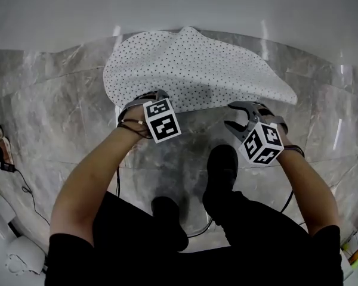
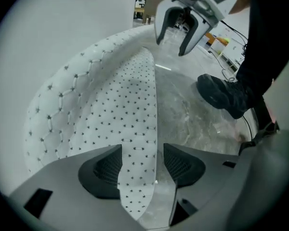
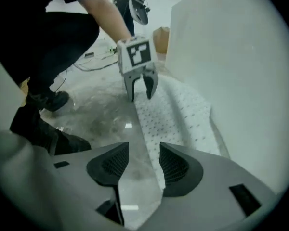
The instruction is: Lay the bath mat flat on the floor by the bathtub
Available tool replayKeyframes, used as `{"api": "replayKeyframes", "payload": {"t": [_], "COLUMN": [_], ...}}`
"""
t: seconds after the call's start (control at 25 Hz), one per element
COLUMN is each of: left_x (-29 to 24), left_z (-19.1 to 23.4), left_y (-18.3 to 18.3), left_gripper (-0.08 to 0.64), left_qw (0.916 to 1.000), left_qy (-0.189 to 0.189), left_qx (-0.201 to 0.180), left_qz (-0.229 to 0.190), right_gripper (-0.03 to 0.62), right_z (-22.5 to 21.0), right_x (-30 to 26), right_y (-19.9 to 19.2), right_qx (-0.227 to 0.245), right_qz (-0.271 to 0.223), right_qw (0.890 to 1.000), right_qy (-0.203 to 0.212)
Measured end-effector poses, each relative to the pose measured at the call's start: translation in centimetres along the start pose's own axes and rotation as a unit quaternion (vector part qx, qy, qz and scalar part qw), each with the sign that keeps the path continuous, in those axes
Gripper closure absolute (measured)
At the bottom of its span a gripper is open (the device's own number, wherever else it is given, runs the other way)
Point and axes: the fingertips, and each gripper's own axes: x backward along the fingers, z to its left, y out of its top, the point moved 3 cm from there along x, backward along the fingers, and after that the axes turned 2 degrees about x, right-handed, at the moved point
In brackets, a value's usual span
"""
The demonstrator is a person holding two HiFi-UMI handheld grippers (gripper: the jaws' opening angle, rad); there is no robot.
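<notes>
The left hand-held gripper (image 2: pixel 142 150) stands wide over the near edge of the bath mat (image 1: pixel 197 70), not pinching it. The right hand-held gripper (image 3: pixel 143 150) is wide and empty beside it. The bath mat lies on the floor (image 1: pixel 59 112) against the bathtub (image 1: pixel 167 5), its far side humped, so flattening remains.

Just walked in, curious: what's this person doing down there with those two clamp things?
A person crouching on the marble floor beside a white bathtub is laying out a dotted bath mat with a gripper in each hand. The mat is mostly spread, but its far edge humps up against the tub. Both are open: the left gripper straddles the mat's near edge without pinching, the right gripper hangs by that edge.
</notes>
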Motion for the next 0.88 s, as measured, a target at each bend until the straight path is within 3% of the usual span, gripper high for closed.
{"api": "replayKeyframes", "payload": {"t": [0.08,0.16,0.28,0.4,0.48,0.52,0.64,0.76,0.88], "left_x": [-0.3,-0.6,-1.0,-1.0,-0.9,-0.9,-0.8,-0.9,-1.0], "left_z": [-0.6,-1.1,-1.3,-0.9,-0.7,-0.8,-1.2,-2.1,-2.7], "left_y": [-0.1,-0.2,-0.4,-0.2,0.0,0.0,-0.1,0.1,0.0], "left_gripper": [0.288,0.27,0.267,0.268,0.326,0.402,0.419,0.497,0.551], "left_qw": [0.9999,0.9994,0.9994,0.9987,0.9978,0.9974,0.9955,0.9938,0.9954], "left_qy": [-0.003,0.006,0.023,0.047,0.061,0.065,0.073,0.073,0.055], "left_qx": [-0.014,-0.033,-0.024,-0.019,-0.024,-0.03,-0.059,-0.083,-0.078], "left_qz": [0.004,0.006,-0.001,-0.001,-0.008,-0.012,-0.012,-0.003,-0.001], "right_gripper": [0.377,0.382,0.39,0.379,0.423,0.431,0.449,0.509,0.551], "right_z": [0.9,-0.1,-2.5,-3.6,-3.4,-3.2,-3.0,-2.8,-3.1], "right_x": [-1.9,-3.2,-4.3,-5.1,-5.3,-5.3,-5.2,-5.0,-4.7], "right_y": [-2.8,-5.1,-7.1,-7.7,-7.8,-7.7,-7.6,-7.6,-7.5], "right_qx": [0.003,0.008,0.019,0.043,0.053,0.055,0.055,0.049,0.02], "right_qz": [0.05,0.09,0.133,0.151,0.153,0.153,0.149,0.154,0.153], "right_qw": [0.999,0.996,0.99,0.987,0.987,0.987,0.987,0.987,0.988], "right_qy": [0.001,-0.024,-0.047,-0.015,0.013,0.019,0.016,0.006,0.011]}}
